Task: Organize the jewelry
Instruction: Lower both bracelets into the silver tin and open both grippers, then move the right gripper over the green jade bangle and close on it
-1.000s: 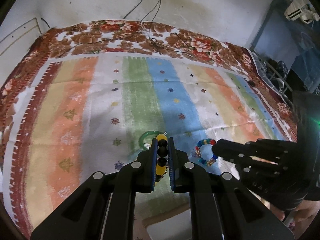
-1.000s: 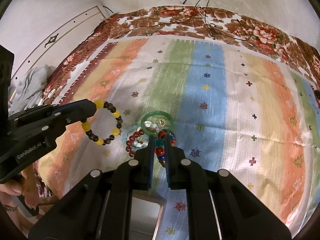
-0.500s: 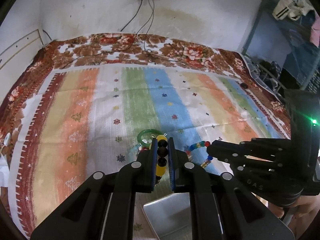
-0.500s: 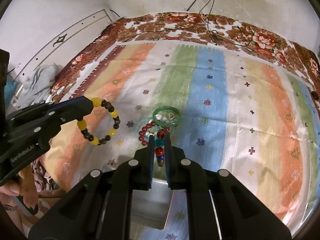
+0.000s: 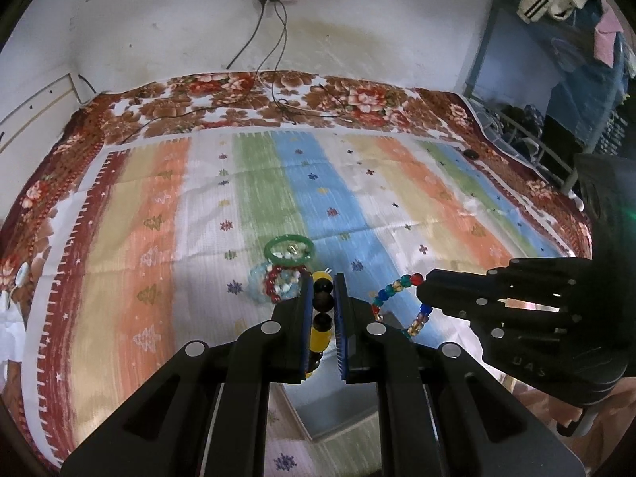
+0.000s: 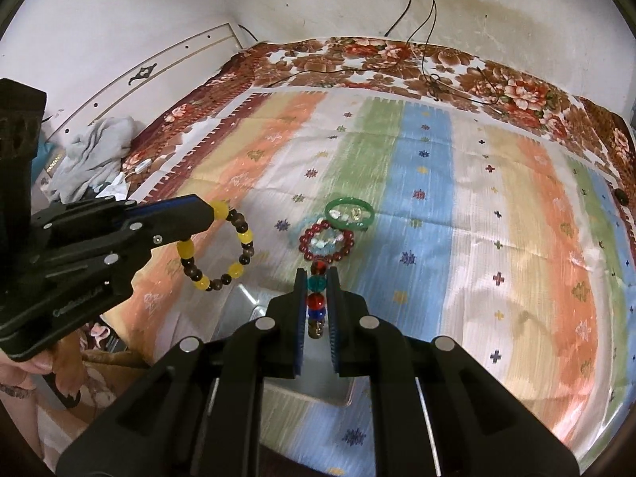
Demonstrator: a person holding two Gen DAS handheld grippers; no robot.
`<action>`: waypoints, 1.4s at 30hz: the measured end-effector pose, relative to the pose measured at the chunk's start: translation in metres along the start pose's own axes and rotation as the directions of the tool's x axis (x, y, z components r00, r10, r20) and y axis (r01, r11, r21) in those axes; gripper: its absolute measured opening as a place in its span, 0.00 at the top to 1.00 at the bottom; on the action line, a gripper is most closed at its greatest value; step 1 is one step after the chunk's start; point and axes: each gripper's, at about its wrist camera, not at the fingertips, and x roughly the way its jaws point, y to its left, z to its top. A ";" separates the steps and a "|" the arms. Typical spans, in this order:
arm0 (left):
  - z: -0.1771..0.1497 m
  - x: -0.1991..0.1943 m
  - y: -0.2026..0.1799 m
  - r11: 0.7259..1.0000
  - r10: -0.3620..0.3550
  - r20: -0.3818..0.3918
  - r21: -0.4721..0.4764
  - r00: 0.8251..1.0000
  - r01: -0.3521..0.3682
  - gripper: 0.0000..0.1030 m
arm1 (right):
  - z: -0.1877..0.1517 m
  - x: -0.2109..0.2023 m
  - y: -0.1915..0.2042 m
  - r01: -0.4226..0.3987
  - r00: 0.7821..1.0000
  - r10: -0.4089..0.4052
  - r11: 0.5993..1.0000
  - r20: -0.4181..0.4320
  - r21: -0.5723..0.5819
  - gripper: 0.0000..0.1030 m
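Gripping a yellow-and-brown bead bracelet [image 6: 216, 248], the left tool [image 5: 322, 310] is hanging above a metal tray [image 6: 338, 391] on the bed, while the right tool [image 6: 318, 298] is clenching a multicolored bead bracelet [image 5: 397, 304] beside it.

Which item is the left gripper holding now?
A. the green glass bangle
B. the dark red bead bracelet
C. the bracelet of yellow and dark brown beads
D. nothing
C: the left gripper is closed on the bracelet of yellow and dark brown beads, lifted above the cloth.

Bangle [image 6: 349, 213] on bedspread [image 6: 497, 218], bead bracelet [image 6: 326, 241] touching its near side, tray [image 6: 318, 373] nearer.
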 end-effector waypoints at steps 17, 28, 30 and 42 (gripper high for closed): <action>-0.029 -0.002 -0.018 1.000 -0.011 -0.036 0.018 0.999 0.012 0.90 | -0.028 -0.004 0.003 -0.002 0.999 0.002 1.000 -0.041 0.006 0.89; -0.024 0.011 0.002 0.999 0.011 -0.056 -0.049 0.998 -0.013 0.74 | -0.021 0.011 -0.011 0.036 0.998 -0.033 0.998 -0.061 0.046 0.67; -0.022 0.017 0.008 0.998 0.013 -0.070 -0.064 0.997 -0.018 0.74 | -0.018 0.018 -0.013 0.040 0.997 -0.036 0.998 -0.070 0.052 0.67; -0.003 0.058 0.024 0.996 0.019 -0.137 -0.082 0.990 -0.031 0.67 | 0.002 0.058 -0.035 0.053 0.991 -0.042 0.995 -0.124 0.088 0.67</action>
